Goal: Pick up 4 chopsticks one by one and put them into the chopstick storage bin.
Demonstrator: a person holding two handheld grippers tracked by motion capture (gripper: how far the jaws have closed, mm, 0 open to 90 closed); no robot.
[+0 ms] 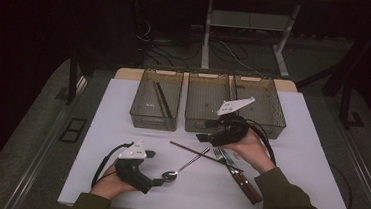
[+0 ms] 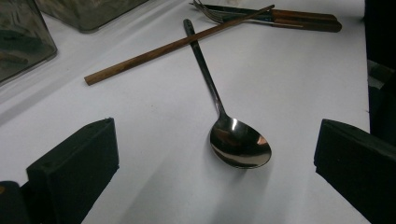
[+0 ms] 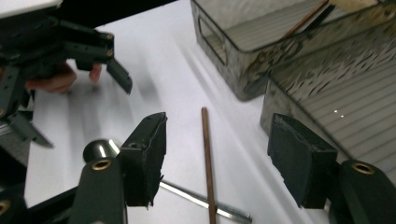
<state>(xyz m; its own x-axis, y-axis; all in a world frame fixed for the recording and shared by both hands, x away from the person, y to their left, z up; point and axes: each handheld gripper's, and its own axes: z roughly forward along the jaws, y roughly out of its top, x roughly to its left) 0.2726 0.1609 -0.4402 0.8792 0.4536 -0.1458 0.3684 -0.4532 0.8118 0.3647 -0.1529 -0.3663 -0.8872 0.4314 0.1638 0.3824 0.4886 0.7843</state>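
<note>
Spoon (image 2: 239, 144) lies on the table (image 1: 121, 129) between the left gripper's (image 2: 215, 158) spread fingers, a chopstick (image 2: 177, 44) crossing its handle; right gripper (image 3: 215, 158) fingers apart; another chopstick in the left bin (image 1: 156, 102).

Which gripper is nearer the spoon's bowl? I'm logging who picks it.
Left. The left gripper sits right at the spoon bowl, jaws open; the right gripper hovers farther up, above the chopstick.
</note>
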